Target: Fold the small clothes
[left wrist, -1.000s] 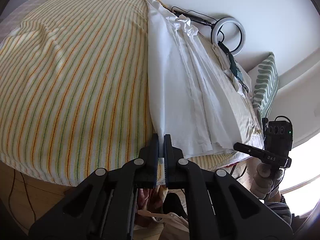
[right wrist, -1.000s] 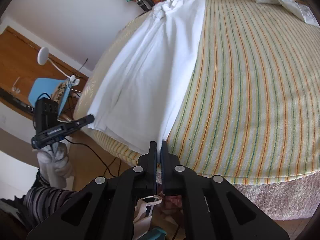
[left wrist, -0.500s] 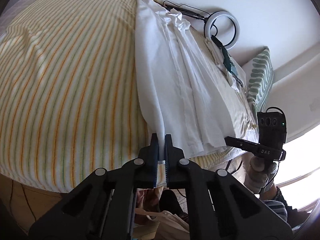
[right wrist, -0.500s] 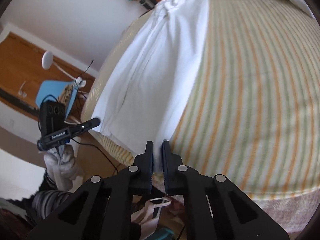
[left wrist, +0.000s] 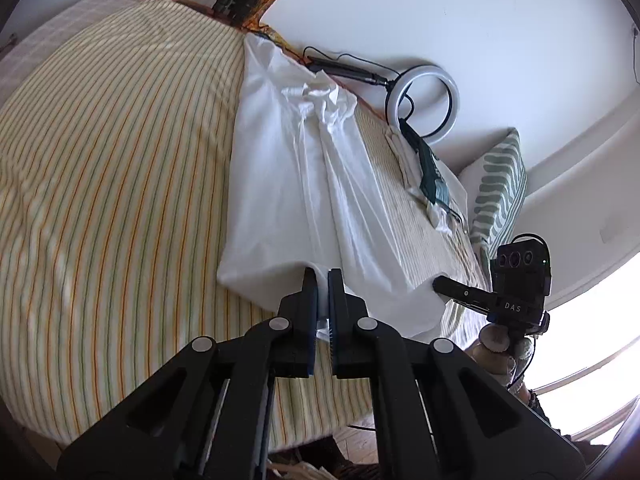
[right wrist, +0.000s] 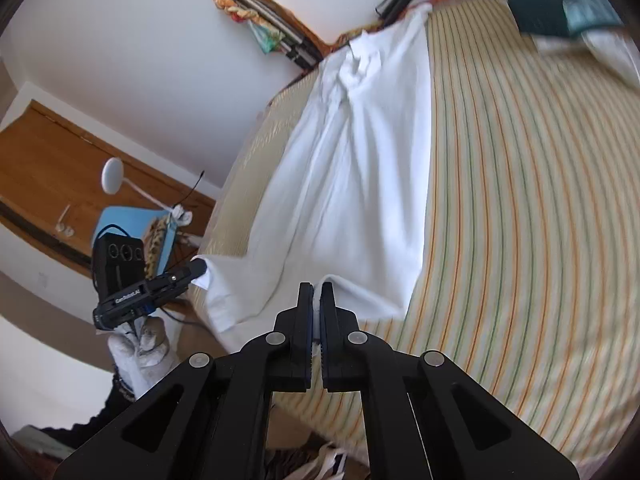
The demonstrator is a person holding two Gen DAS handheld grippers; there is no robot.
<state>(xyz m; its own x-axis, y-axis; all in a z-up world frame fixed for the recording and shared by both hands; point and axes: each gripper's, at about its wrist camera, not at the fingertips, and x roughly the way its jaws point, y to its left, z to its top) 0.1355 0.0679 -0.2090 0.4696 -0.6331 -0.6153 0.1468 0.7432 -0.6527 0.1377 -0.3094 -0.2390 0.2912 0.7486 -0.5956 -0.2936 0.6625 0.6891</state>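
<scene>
A white garment lies lengthwise on the striped bed, its near hem lifted. My left gripper is shut on the hem's left corner. My right gripper is shut on the hem's other corner; the garment also shows in the right wrist view. Each gripper shows in the other's view: the right one at the hem's right end, the left one at its left end. The garment's far end is bunched near the wall.
A ring light and a tripod stand against the far wall. A patterned pillow and a dark cloth lie at the bed's right side. A blue chair and wooden desk stand left of the bed.
Both grippers have lifted the near hem and carried it forward over the bed. The hem now hangs up off the bed edge and the garment is slacker.
</scene>
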